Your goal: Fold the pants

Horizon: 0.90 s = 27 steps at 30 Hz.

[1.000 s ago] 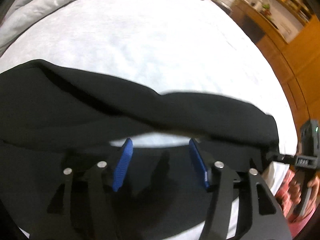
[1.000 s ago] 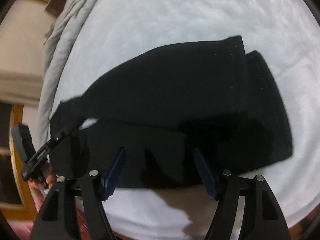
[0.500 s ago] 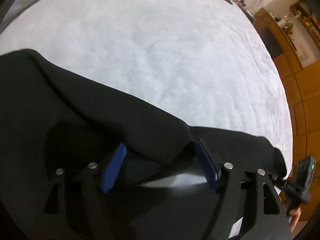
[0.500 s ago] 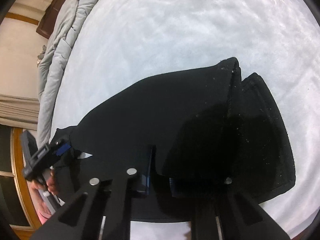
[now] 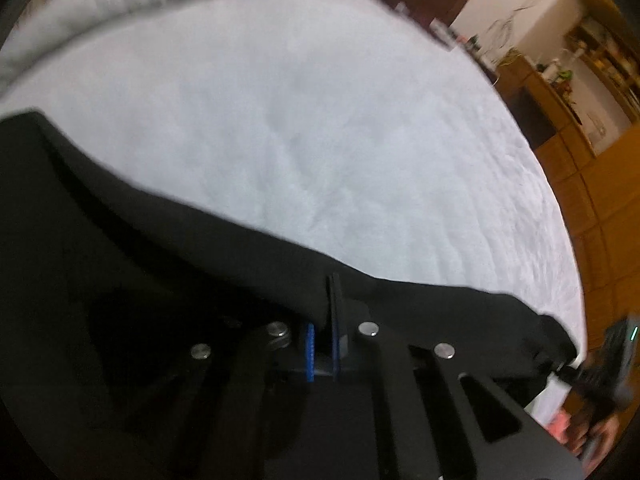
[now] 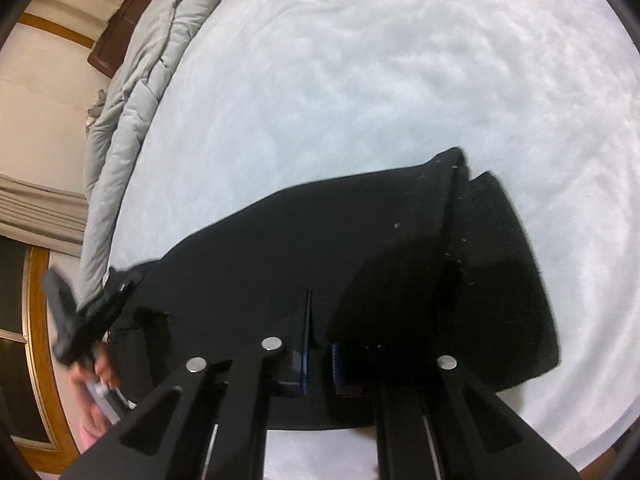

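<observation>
Black pants [image 6: 360, 248] lie partly folded on a white bed [image 6: 360, 80], leg ends at the right. My right gripper [image 6: 318, 344] is shut on the near edge of the pants, fabric pinched between its blue pads. In the left wrist view the pants [image 5: 140, 264] fill the lower left, and my left gripper [image 5: 324, 344] is shut on their edge. The right gripper shows at the far right of the left wrist view [image 5: 600, 368]; the left gripper shows at the left of the right wrist view [image 6: 80, 320]. Both hold the cloth raised a little.
A grey rolled duvet [image 6: 132, 112] lies along the far side of the bed. Wooden cabinets and shelves [image 5: 580, 92] stand beyond the bed's end. A wooden-framed window or door [image 6: 32, 340] is at the left.
Both grippers closed on the near edge of the pants: the right half a second ago, the left just now. The cloth has lifted and both views have tilted up.
</observation>
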Each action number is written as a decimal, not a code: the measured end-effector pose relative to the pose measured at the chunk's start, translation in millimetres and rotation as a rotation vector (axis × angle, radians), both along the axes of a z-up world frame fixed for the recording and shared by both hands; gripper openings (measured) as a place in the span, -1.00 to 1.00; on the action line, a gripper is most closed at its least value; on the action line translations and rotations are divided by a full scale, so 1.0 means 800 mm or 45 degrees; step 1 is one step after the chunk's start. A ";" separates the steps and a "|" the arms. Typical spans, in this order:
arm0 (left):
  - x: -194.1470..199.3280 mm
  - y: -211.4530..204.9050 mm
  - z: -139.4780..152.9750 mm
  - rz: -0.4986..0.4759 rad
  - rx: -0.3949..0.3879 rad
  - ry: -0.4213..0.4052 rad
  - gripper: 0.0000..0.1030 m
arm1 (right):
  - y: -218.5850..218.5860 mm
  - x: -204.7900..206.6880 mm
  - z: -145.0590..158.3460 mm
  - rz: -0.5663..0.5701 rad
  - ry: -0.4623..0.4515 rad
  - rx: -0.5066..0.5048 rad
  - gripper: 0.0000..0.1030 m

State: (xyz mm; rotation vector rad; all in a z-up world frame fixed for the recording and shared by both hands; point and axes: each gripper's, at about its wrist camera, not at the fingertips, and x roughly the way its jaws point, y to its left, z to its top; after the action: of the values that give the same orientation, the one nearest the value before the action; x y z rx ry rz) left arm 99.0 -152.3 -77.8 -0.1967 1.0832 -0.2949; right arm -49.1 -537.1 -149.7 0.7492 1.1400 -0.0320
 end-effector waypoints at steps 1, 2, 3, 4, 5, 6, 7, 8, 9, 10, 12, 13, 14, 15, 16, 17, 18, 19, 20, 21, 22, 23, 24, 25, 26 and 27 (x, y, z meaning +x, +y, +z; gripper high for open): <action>-0.020 -0.003 0.007 0.006 0.025 -0.051 -0.91 | -0.003 -0.002 0.002 -0.001 0.000 -0.006 -0.84; -0.045 -0.003 0.012 0.016 0.046 -0.100 -0.91 | -0.007 -0.006 0.003 -0.005 0.002 -0.009 -0.84; -0.069 -0.004 0.014 0.019 0.071 -0.138 -0.91 | -0.007 -0.008 0.003 -0.006 0.007 -0.014 -0.84; -0.083 -0.005 0.015 0.019 0.087 -0.158 -0.91 | -0.010 -0.012 0.003 -0.004 0.017 -0.025 -0.84; -0.108 -0.008 0.013 0.018 0.105 -0.182 -0.91 | -0.010 -0.015 0.003 -0.005 0.025 -0.036 -0.84; -0.124 -0.010 0.012 0.016 0.118 -0.196 -0.91 | -0.011 -0.019 0.003 -0.005 0.036 -0.052 -0.84; -0.139 -0.011 0.011 0.016 0.131 -0.209 -0.90 | -0.010 -0.022 0.003 -0.004 0.046 -0.065 -0.84; -0.158 -0.013 0.008 0.017 0.138 -0.223 -0.90 | -0.009 -0.027 0.003 -0.002 0.058 -0.078 -0.84; -0.170 -0.011 0.005 0.019 0.143 -0.234 -0.90 | -0.009 -0.032 0.003 0.000 0.065 -0.086 -0.84; -0.184 -0.013 0.002 0.021 0.157 -0.255 -0.90 | -0.010 -0.038 0.002 0.002 0.071 -0.092 -0.84; -0.200 -0.007 -0.002 0.026 0.169 -0.271 -0.89 | -0.010 -0.047 0.002 -0.001 0.075 -0.100 -0.84; -0.206 -0.006 -0.004 0.029 0.173 -0.275 -0.89 | -0.011 -0.050 0.002 -0.002 0.078 -0.112 -0.84; -0.209 -0.007 -0.009 0.020 0.194 -0.284 -0.89 | -0.008 -0.051 0.001 -0.003 0.089 -0.128 -0.84; -0.210 -0.011 -0.018 0.010 0.219 -0.283 -0.89 | -0.007 -0.052 -0.004 -0.003 0.110 -0.146 -0.84; -0.209 -0.012 -0.023 0.009 0.231 -0.273 -0.89 | -0.005 -0.053 -0.012 0.002 0.144 -0.153 -0.84; -0.204 -0.010 -0.033 0.012 0.237 -0.234 -0.89 | -0.003 -0.052 -0.018 0.002 0.167 -0.149 -0.84; -0.198 -0.006 -0.041 0.017 0.231 -0.196 -0.89 | 0.000 -0.053 -0.024 0.002 0.187 -0.144 -0.84; -0.193 -0.004 -0.044 0.017 0.228 -0.181 -0.87 | 0.001 -0.055 -0.026 0.006 0.191 -0.147 -0.83; -0.190 -0.002 -0.046 0.010 0.232 -0.175 -0.87 | 0.003 -0.058 -0.024 0.012 0.182 -0.158 -0.83; -0.190 -0.003 -0.046 -0.001 0.243 -0.183 -0.87 | 0.003 -0.059 -0.023 0.012 0.178 -0.160 -0.81; -0.190 -0.003 -0.046 -0.007 0.251 -0.194 -0.87 | 0.001 -0.059 -0.021 0.002 0.180 -0.158 -0.75; -0.190 -0.003 -0.047 -0.008 0.251 -0.195 -0.86 | -0.003 -0.061 -0.020 -0.007 0.192 -0.154 -0.69; -0.191 -0.002 -0.048 -0.007 0.248 -0.194 -0.86 | -0.004 -0.063 -0.019 -0.012 0.200 -0.153 -0.66; -0.190 -0.001 -0.049 0.007 0.252 -0.192 -0.86 | -0.006 -0.067 -0.012 -0.030 0.209 -0.169 -0.57; -0.192 -0.001 -0.050 0.005 0.253 -0.193 -0.86 | -0.004 -0.070 -0.006 -0.033 0.215 -0.202 -0.54; -0.193 -0.001 -0.050 0.004 0.254 -0.195 -0.86 | 0.000 -0.073 0.004 -0.031 0.227 -0.257 -0.54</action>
State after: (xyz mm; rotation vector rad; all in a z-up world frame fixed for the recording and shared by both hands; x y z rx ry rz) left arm -55.4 -153.3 -117.7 0.0025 0.9534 -0.1943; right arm -107.1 -537.0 -146.5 0.5880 1.2756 -0.2349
